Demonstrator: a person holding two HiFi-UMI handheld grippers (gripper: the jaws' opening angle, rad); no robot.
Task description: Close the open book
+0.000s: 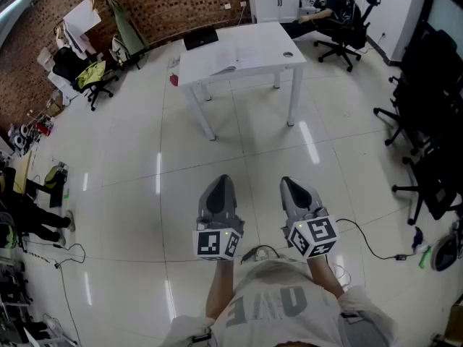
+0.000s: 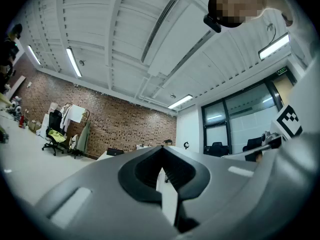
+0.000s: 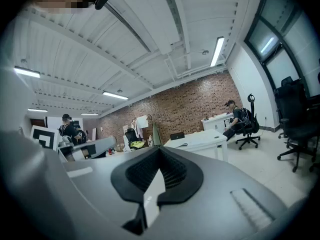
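Book (image 1: 224, 69) lies open, pages white, on table (image 1: 253, 49); left hand-held gripper (image 1: 222, 182) and right hand-held gripper (image 1: 289, 185) closed, empty.

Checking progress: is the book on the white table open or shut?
Open: the white book lies with pages spread on the white table.

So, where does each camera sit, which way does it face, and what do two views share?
Head view: on the head, steeply down at white table; left gripper, right gripper, forearms show.
Left gripper view: on it, along shut jaws toward brick wall.
Right gripper view: on it, along shut jaws toward table.
Head, right share open book.
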